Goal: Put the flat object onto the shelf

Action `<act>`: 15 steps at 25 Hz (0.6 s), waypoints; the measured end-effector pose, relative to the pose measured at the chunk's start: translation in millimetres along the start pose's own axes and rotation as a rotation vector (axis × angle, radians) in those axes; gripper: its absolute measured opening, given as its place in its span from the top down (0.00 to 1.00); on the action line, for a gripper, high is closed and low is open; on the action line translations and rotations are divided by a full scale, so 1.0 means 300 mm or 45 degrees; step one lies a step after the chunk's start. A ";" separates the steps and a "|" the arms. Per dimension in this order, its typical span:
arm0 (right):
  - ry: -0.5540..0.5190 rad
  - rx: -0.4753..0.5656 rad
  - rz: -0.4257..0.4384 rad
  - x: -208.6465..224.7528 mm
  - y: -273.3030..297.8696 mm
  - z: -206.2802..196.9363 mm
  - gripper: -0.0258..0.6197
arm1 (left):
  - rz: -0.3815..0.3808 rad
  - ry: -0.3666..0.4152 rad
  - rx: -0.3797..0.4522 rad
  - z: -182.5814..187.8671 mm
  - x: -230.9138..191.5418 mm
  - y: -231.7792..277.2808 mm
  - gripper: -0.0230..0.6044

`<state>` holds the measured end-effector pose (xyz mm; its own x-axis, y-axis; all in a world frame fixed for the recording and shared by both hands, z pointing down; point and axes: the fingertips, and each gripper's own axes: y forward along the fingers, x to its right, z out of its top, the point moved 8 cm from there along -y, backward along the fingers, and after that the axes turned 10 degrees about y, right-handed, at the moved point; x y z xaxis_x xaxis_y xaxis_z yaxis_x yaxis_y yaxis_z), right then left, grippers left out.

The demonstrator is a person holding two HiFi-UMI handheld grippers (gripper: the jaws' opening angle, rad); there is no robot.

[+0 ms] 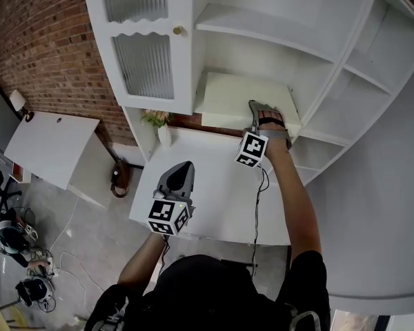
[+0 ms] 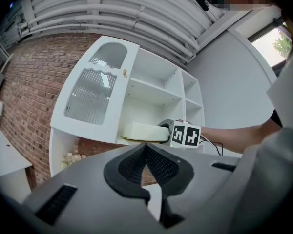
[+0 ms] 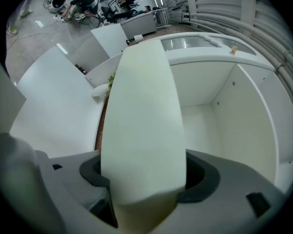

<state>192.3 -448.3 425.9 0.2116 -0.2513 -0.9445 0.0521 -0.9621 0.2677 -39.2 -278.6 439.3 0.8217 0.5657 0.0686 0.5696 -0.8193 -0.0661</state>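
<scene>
The flat object (image 1: 241,95) is a pale cream slab lying on the lower shelf (image 1: 298,131) of the white cabinet. My right gripper (image 1: 261,112) reaches into that compartment and is shut on the slab's near right end. In the right gripper view the slab (image 3: 141,106) fills the gap, its edges against both dark jaws of my right gripper (image 3: 144,179), with the shelf floor (image 3: 200,126) beside it. My left gripper (image 1: 181,172) hangs over the white table, shut and empty. The left gripper view shows my left gripper (image 2: 145,150) with its jaws meeting, and the slab (image 2: 141,130) far ahead.
A ribbed-glass cabinet door (image 1: 145,61) stands open to the left of the compartment. A small white vase with flowers (image 1: 163,128) sits at the back of the table (image 1: 214,198). More shelves (image 1: 262,26) lie above and to the right. A white desk (image 1: 52,147) stands at the left.
</scene>
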 end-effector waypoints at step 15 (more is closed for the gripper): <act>0.082 -0.016 0.195 0.000 0.125 0.021 0.34 | -0.021 -0.061 -0.063 -0.061 0.007 0.052 0.95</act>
<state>188.1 -485.1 434.6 0.2803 -0.3872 -0.8784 0.0267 -0.9116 0.4103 -28.8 -292.0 456.5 0.8130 0.5819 0.0216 0.5822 -0.8129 -0.0161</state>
